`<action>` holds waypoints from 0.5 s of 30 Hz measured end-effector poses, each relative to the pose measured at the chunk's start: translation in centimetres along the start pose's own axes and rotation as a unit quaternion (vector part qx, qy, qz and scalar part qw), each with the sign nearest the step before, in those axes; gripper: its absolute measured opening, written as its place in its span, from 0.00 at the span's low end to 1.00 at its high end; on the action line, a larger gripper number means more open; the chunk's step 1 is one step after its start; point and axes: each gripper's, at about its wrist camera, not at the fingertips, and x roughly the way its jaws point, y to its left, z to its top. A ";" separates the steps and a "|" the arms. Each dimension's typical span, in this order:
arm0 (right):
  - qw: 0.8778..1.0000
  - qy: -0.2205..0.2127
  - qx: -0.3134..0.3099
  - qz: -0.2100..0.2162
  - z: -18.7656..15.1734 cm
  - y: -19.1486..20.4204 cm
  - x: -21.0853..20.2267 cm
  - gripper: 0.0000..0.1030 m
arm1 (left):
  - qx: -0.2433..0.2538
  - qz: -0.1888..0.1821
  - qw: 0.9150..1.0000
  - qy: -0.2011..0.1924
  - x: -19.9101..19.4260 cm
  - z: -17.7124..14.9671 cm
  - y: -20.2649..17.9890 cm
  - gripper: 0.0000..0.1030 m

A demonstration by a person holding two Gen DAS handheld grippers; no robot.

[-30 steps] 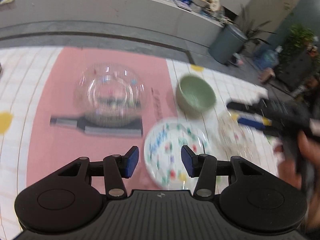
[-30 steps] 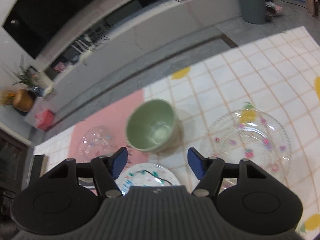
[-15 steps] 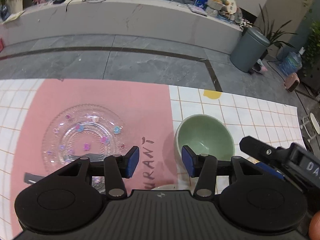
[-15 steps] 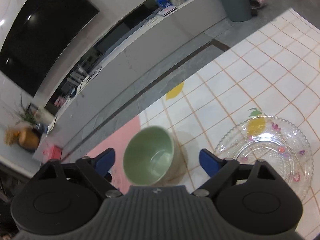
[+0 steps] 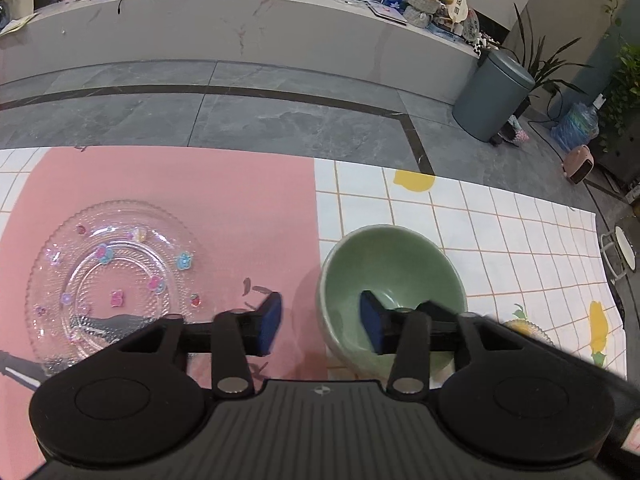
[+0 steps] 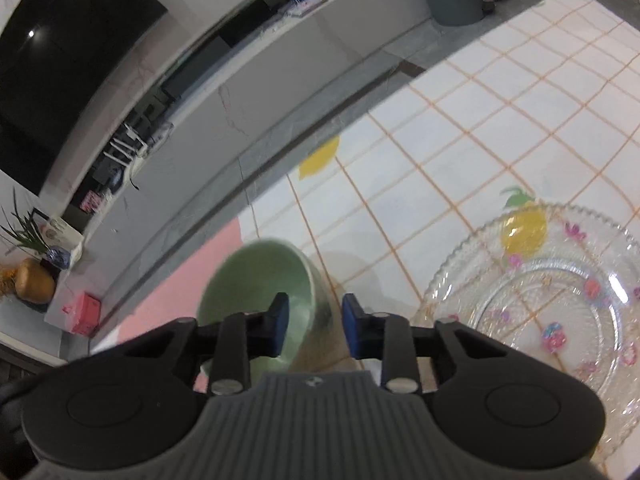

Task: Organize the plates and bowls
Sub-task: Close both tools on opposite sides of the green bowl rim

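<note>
A pale green bowl [image 5: 394,280] stands on the white tiled cloth beside the pink mat. My left gripper [image 5: 320,326] is open and straddles the bowl's left rim, one blue pad inside the bowl and one outside, not closed on it. My right gripper [image 6: 314,326] has narrowed around the bowl's [image 6: 260,276] right wall, one pad inside and one outside; contact is not clear. A clear glass plate with coloured flowers [image 5: 112,276] lies on the pink mat to the left. A second clear patterned plate [image 6: 556,296] lies right of the bowl.
The pink mat [image 5: 224,208] and white tiled cloth [image 5: 500,232] cover the floor. Beyond the cloth's far edge are grey floor tiles, a long low counter [image 5: 240,28] and a grey bin [image 5: 492,96]. A dark knife-like print shows under the left plate.
Both grippers have come down and forward onto the green bowl. The right jaws went wide, then narrowed around the bowl's wall. The printed white plate has dropped out of view.
</note>
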 end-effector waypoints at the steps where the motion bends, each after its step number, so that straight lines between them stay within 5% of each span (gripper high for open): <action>1: 1.000 0.005 0.000 0.000 -0.2 0.0 0.3 0.24 | 0.002 0.002 1.000 0.001 0.2 0.0 -0.1 0.39; 4: 1.000 0.005 0.001 0.003 -0.5 0.0 0.8 0.24 | -0.002 0.002 1.000 0.004 0.8 0.0 0.2 0.29; 11: 1.000 -0.002 0.008 0.008 -0.7 0.0 1.3 0.20 | 0.000 0.001 1.000 0.010 1.7 0.1 0.4 0.25; 15: 1.000 -0.008 -0.003 -0.001 -1.1 0.4 1.2 0.16 | 0.012 -0.002 1.000 0.006 1.9 -0.2 -0.2 0.11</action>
